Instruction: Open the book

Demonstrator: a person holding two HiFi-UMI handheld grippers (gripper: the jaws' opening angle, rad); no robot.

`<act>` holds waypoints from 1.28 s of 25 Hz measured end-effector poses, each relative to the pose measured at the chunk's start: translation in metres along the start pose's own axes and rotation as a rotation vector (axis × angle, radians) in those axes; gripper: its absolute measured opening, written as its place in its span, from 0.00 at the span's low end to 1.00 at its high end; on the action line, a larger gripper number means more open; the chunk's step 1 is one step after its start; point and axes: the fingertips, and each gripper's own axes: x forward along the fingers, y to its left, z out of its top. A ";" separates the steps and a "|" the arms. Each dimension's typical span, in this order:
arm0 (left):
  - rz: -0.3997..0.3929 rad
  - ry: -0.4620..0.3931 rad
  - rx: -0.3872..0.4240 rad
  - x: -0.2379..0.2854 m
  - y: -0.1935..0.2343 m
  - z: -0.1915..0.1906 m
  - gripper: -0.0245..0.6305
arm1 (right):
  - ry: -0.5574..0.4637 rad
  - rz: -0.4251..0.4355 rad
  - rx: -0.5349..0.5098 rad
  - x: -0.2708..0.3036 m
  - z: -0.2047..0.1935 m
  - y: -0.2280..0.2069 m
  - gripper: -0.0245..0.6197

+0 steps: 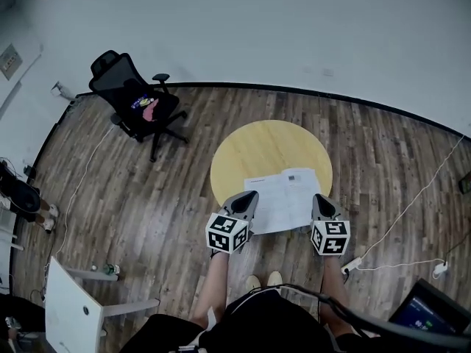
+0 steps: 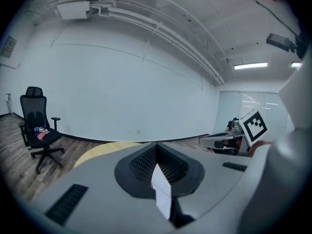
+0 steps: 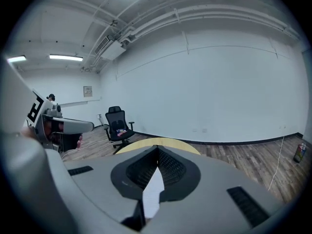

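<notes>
Above the round surface [image 1: 250, 149], the left tongs [image 1: 249, 197] and right tongs [image 1: 319, 199] are each pinching an outer edge of the book [image 1: 285, 197], holding it spread, seemingly so neither half falls shut.

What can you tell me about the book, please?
The book looks like thin white paper, spread open, with faint print and a small dark mark near its far edge. It shows over the near rim of the round yellow table. The left gripper and right gripper are each shut on a near side edge.

Two claws: left claw [image 1: 249, 197], right claw [image 1: 319, 198]; one book [image 1: 283, 197]; one table [image 1: 257, 149]; one chair [image 1: 136, 101].
</notes>
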 end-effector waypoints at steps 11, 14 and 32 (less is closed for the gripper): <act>0.093 -0.114 0.039 -0.055 0.028 0.049 0.04 | -0.101 0.102 -0.054 0.003 0.059 0.061 0.05; 0.113 -0.140 0.045 -0.068 0.033 0.059 0.04 | -0.122 0.128 -0.064 0.000 0.070 0.077 0.05; 0.137 -0.169 0.064 -0.092 0.025 0.067 0.04 | -0.148 0.191 -0.093 -0.016 0.081 0.105 0.05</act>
